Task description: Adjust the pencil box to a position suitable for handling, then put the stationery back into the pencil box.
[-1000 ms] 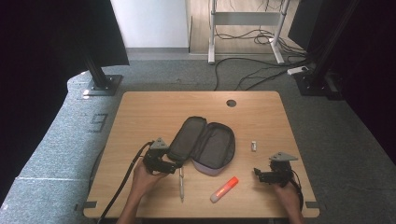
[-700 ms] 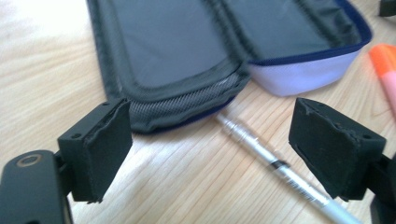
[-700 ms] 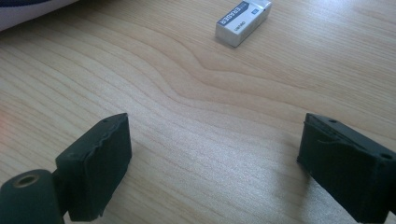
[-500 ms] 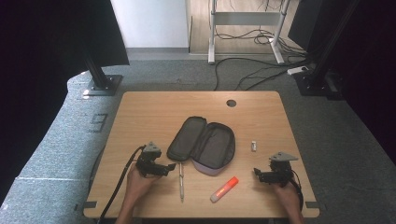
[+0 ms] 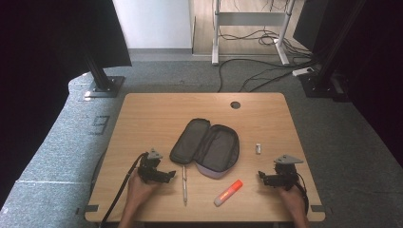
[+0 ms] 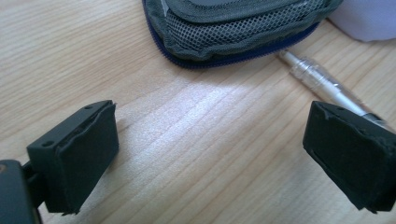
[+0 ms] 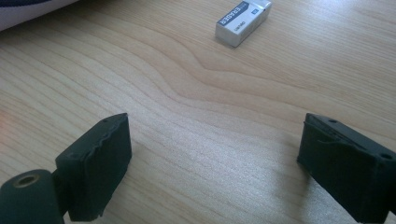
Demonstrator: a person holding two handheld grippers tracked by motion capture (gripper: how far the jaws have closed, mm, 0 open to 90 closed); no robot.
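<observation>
Pen (image 5: 184, 182) is seen lying flat on the wooden table (image 5: 157, 114), running front to back, its far tip almost touching the near edge of the opened pencil case (image 5: 205, 147). Just to its left the left gripper (image 5: 167, 175) is held low over the wood, pointed toward the pen. In the left gripper view the jaws are spread wide – they have just been opening further – and nothing is clamped between them, only bare wood. The clear barrel of the pen (image 6: 322, 84) is seen slanting past the right-hand jaw, with the mesh-lined edge of the pencil case (image 6: 233, 28) right behind it. Whether that jaw actually touches the pen can't be told from here.

On the other side, the right gripper (image 5: 263, 177) is held near the front right corner, well apart from the pen. Its jaws are also parted wide and nothing is gripped – wood grain is all that's seen between them in the right gripper view. A small white eraser (image 7: 243, 16) is seen farther off ahead of it, printed side up; from the high view the same eraser (image 5: 258, 148) lies just right of the case.

An orange glue stick (image 5: 227, 192) lies at a slant near the front edge, between the pen and the right gripper, touching neither.
</observation>
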